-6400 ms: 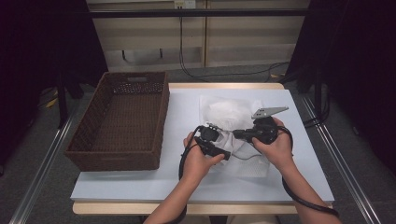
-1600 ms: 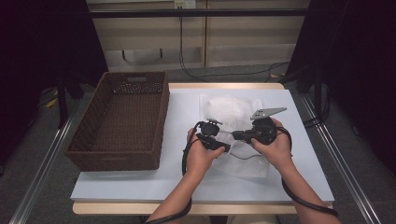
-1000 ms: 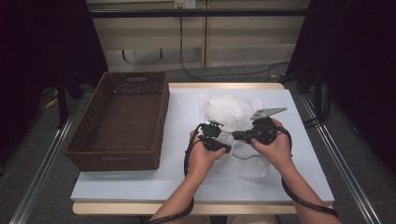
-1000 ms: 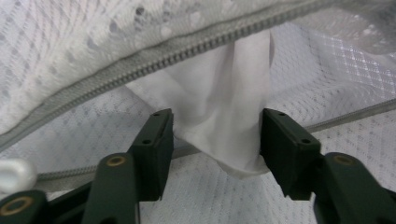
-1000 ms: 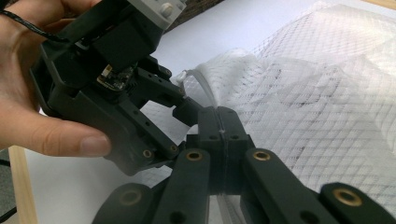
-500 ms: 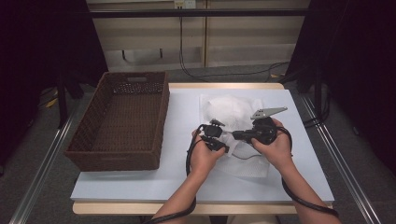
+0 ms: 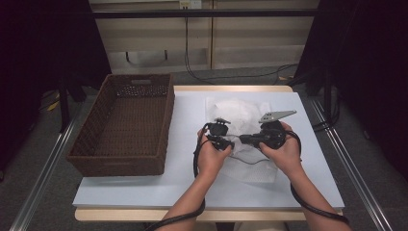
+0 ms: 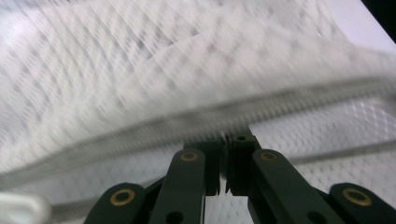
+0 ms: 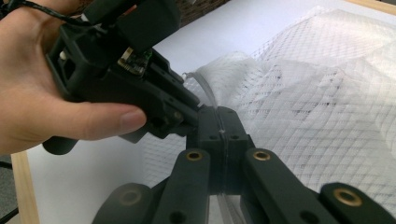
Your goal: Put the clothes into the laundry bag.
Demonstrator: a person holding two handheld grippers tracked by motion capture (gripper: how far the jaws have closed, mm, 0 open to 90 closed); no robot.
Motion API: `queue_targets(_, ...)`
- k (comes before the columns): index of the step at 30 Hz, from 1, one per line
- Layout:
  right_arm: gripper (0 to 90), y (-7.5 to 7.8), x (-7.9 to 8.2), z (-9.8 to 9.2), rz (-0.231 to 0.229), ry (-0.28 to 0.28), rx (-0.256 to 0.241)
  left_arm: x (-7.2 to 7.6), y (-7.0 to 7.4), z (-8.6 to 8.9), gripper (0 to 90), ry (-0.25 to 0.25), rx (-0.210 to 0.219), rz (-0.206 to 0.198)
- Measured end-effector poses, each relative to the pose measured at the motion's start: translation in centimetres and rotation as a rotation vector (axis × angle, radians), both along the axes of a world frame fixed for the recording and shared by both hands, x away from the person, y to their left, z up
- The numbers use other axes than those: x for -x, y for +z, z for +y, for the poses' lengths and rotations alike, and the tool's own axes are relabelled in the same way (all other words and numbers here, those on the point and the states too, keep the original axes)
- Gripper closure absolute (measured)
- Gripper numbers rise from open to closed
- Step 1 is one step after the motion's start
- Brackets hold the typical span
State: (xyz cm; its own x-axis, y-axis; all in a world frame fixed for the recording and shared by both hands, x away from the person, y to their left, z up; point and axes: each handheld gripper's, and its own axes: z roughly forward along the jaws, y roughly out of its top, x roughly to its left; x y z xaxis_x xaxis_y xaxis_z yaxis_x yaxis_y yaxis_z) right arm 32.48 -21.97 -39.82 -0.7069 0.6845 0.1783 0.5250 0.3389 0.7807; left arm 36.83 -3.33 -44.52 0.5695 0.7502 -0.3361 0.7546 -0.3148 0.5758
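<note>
A white mesh bag (image 7: 239, 111) lies on the pale table (image 7: 187, 159), right of centre. Both grippers meet tip to tip over its near part. My left gripper (image 7: 230, 141) is shut on the bag's zipper edge (image 8: 289, 98), and its view shows the mesh (image 8: 140, 65) blurred behind the closed jaws (image 8: 223, 142). My right gripper (image 7: 242, 140) is shut on a thin fold of the same bag (image 9: 327, 93), its tips (image 9: 219, 116) almost touching the left gripper (image 9: 190, 108), which a hand (image 9: 42, 107) holds.
A dark brown wicker basket (image 7: 166, 115) with nothing in it stands at the table's left side. Black cables (image 7: 197, 159) trail from both grippers toward the table's front edge. A shelf unit and floor cables lie beyond the far edge.
My left gripper has crept slightly right, closer to the right gripper, and lifted the bag's edge a little. The right gripper has stayed where it was.
</note>
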Motion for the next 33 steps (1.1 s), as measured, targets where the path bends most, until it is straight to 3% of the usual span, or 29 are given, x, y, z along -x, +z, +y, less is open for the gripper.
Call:
queue_targets(13,90.0,-0.1,0.0,0.0,0.001,0.001,-0.003,-1.0,-0.1,-0.1,86.5,0.077,0.021,-0.092)
queue_targets(22,90.0,-0.5,-0.1,0.3,0.019,0.006,0.008,-1.6,-0.8,0.0,83.6,0.073,0.008,-0.118)
queue_targets(27,90.0,-0.7,-0.2,0.3,0.024,0.009,0.013,-1.4,-0.7,0.4,74.2,0.052,0.0,-0.107)
queue_targets(30,90.0,-0.7,-0.2,0.2,0.025,0.007,0.015,-1.1,-0.7,0.8,59.3,0.04,0.006,-0.105)
queue_targets(31,90.0,-0.7,-0.2,0.2,0.024,0.005,0.013,-1.0,-0.6,1.0,56.9,0.023,-0.014,-0.098)
queue_targets(33,90.0,-0.7,-0.3,0.2,0.025,0.006,0.012,-0.6,-0.5,1.2,52.9,0.011,-0.004,-0.083)
